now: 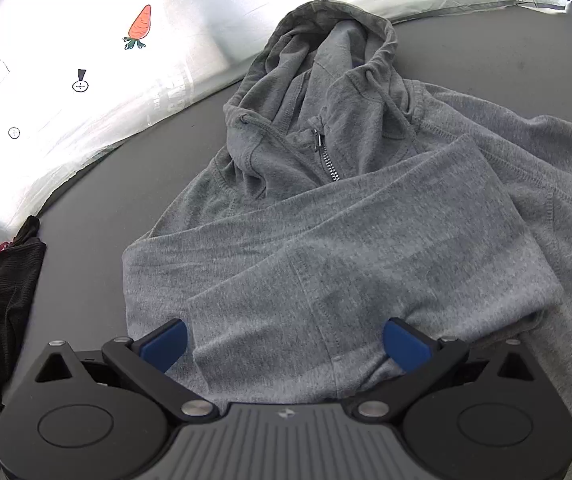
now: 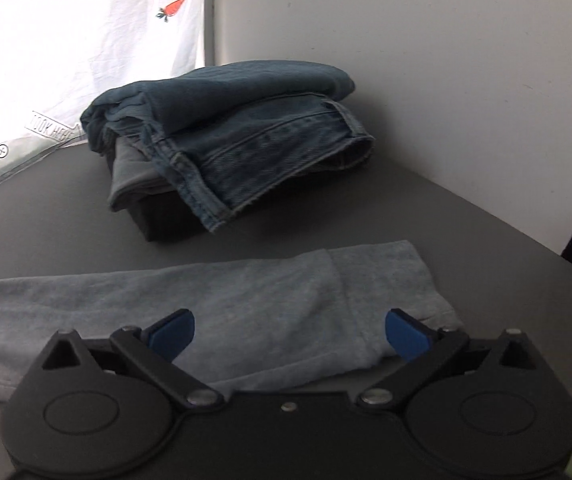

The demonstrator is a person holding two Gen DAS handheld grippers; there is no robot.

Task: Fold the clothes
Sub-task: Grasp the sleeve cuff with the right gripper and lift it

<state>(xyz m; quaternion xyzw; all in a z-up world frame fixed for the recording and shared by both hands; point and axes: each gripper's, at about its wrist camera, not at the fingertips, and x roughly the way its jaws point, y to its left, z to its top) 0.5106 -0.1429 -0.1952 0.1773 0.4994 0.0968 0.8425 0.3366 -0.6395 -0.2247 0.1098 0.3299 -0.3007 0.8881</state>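
Note:
A grey zip hoodie (image 1: pixel 325 208) lies on the dark grey table (image 1: pixel 126 160), hood away from me, with one sleeve folded across its chest. My left gripper (image 1: pixel 286 344) hovers over the hoodie's lower part, jaws wide open and empty. In the right wrist view the hoodie's other sleeve (image 2: pixel 206 304) lies stretched out flat to the right, cuff near the table's right edge. My right gripper (image 2: pixel 289 334) is just above that sleeve near the cuff, jaws wide open and empty.
A stack of folded clothes with blue jeans (image 2: pixel 226 132) on top sits at the back of the table (image 2: pixel 66 220) by the wall. A pile of dark clothes (image 1: pixel 2 300) lies at the left edge. A white printed sheet (image 1: pixel 66 40) hangs behind.

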